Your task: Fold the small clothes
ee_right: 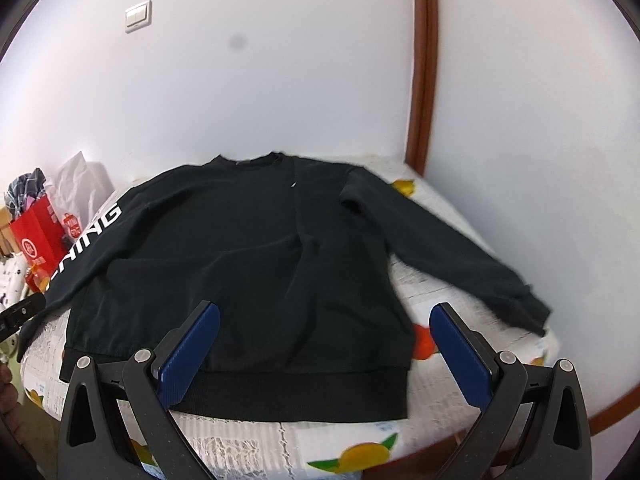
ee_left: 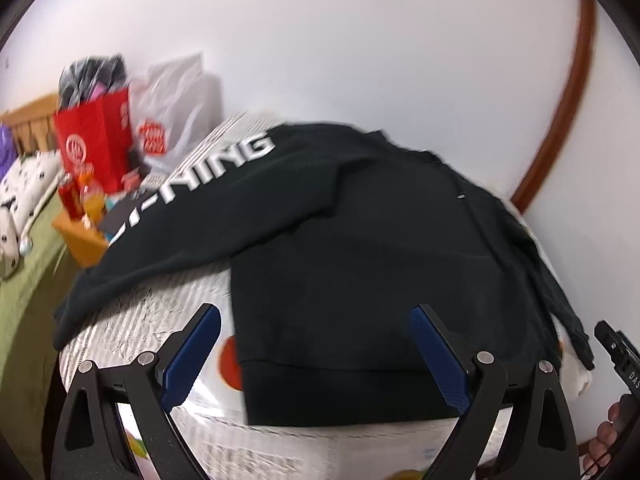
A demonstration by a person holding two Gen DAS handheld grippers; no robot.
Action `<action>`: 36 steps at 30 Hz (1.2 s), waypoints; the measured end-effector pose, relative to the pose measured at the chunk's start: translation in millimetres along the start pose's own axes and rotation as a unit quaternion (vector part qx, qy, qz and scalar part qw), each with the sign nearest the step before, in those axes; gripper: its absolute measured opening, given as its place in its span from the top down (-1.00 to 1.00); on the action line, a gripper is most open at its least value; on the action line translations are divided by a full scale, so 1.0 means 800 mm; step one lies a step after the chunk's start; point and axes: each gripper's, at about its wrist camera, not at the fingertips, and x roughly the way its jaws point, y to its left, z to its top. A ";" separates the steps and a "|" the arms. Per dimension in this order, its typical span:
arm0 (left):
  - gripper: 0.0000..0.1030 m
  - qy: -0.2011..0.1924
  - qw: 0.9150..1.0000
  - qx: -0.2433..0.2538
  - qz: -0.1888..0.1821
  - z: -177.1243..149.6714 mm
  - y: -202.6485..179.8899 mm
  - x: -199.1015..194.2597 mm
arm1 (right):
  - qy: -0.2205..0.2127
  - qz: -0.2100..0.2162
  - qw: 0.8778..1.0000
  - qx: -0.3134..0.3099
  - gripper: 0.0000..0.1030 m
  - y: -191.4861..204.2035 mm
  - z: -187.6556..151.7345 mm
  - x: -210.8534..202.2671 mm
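A black long-sleeved sweatshirt point(ee_right: 240, 264) lies flat on a small table with a fruit-print cloth point(ee_right: 460, 292), its hem towards me. Its left sleeve point(ee_right: 86, 240) carries white "LI-NING" lettering; its right sleeve point(ee_right: 440, 248) lies spread out to the right. In the left wrist view the sweatshirt point(ee_left: 360, 260) fills the middle, its lettered sleeve point(ee_left: 192, 184) running left. My left gripper point(ee_left: 316, 316) is open and empty above the hem's left part. My right gripper point(ee_right: 324, 312) is open and empty above the hem's right part.
A white wall stands right behind the table, with a brown wooden frame point(ee_right: 422, 64) at the right. Left of the table are a red paper bag point(ee_left: 96, 140), plastic bags point(ee_left: 180, 100), drink bottles point(ee_left: 80, 196) and a green-covered bed point(ee_left: 24, 280).
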 end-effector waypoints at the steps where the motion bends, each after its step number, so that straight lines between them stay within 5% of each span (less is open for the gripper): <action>1: -0.85 0.002 1.000 -0.005 0.003 -0.001 0.009 0.007 | 0.010 0.005 1.000 0.005 -1.00 0.000 -0.002 0.011; 11: -0.59 0.032 0.984 -0.173 -0.007 -0.017 0.144 0.077 | 0.076 0.035 0.996 0.007 -1.00 0.022 -0.024 0.097; 18: -0.55 -0.011 0.973 -0.228 -0.033 0.000 0.172 0.100 | 0.099 0.039 0.994 -0.016 -0.99 0.044 -0.024 0.126; 21: -0.28 -0.020 0.969 -0.248 0.005 0.013 0.179 0.109 | 0.102 0.039 0.994 -0.021 -0.99 0.046 -0.019 0.130; 24: 0.33 -0.017 0.963 -0.264 0.059 0.025 0.190 0.118 | 0.103 0.037 0.994 -0.025 -0.99 0.044 -0.011 0.131; 25: 0.69 -0.012 0.962 -0.262 0.076 0.031 0.192 0.120 | 0.103 0.038 0.994 -0.029 -0.99 0.042 -0.007 0.132; 26: 0.83 -0.009 0.963 -0.255 0.086 0.038 0.193 0.122 | 0.100 0.039 0.994 -0.032 -0.99 0.040 -0.002 0.132; 31: 0.88 -0.043 0.974 -0.204 0.088 0.098 0.159 0.096 | 0.080 0.051 0.995 -0.042 -0.99 0.025 0.027 0.133; 36: 0.88 -0.081 0.992 -0.090 0.042 0.176 0.051 0.084 | 0.061 0.047 0.996 -0.047 -0.99 0.002 0.058 0.139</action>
